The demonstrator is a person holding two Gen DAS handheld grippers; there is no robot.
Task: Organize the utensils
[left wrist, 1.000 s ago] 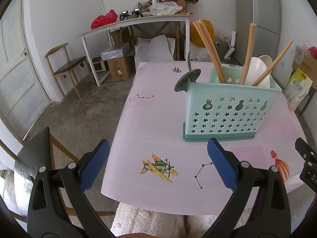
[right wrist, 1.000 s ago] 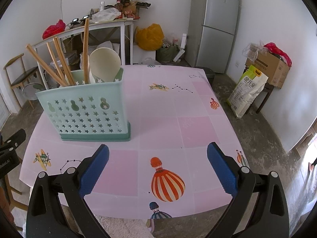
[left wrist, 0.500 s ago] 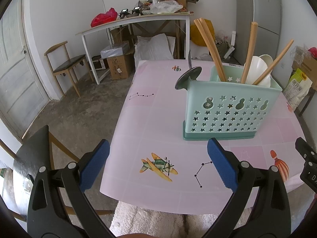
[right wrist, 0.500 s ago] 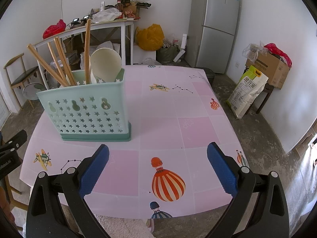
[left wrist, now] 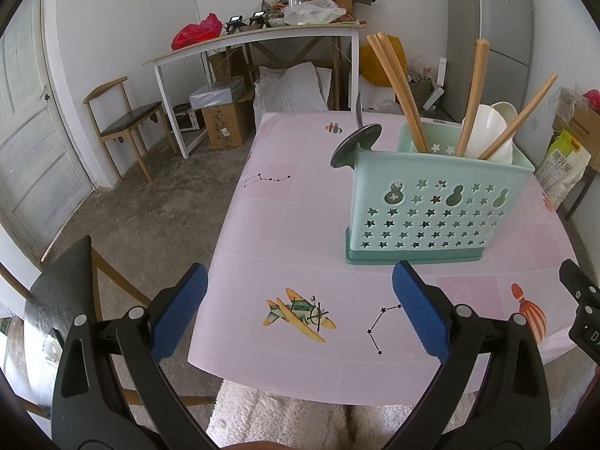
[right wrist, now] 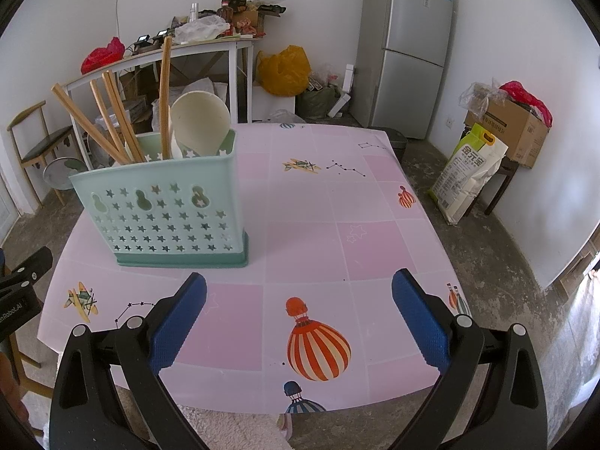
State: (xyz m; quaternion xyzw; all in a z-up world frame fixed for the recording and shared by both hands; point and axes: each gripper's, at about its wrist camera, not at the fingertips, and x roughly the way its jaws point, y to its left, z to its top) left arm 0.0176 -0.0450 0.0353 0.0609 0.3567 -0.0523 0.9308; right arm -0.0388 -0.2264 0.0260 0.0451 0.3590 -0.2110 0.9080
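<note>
Two hand-held grippers: both hover low over the near edge of the desk (right wrist: 375, 247), each with its blue pads spread wide and nothing between them.
Left hand-held gripper (left wrist: 300, 315): fully open and empty, held above the aeroplane print (left wrist: 300, 317) at the near left corner of the pink cloth, short of the caddy and well apart from it.
Steel spoon (left wrist: 354, 144): its bowl sticks out past the caddy's left end, tilted, with the handle running up behind; whether it sits inside a compartment or only leans on the wall cannot be told.
Caddy (left wrist: 431, 217): a mint-green holder with star cut-outs, standing upright on the desk, between the two grippers and farther back.
Chopsticks (left wrist: 397, 86): a wooden pair leans left in the left section; further wooden sticks (left wrist: 474, 93) stand and lean toward the right.
White spoons (right wrist: 198, 120): pale ladle-like bowls rest in the right-hand section, heads up.
Right hand-held gripper (right wrist: 300, 315): also wide open and holding nothing, above the striped balloon print (right wrist: 318, 341), to the right of the caddy.
Loose utensils: none show on the cloth in either view.
Step in hand: by the look of it the sorting is at or near its end, with everything gathered in the caddy.
Next move: likely only a check, or a straightening of the steel spoon; that would call for the left gripper to reach forward, close on the handle rather than the bowl, and avoid knocking the light caddy.
</note>
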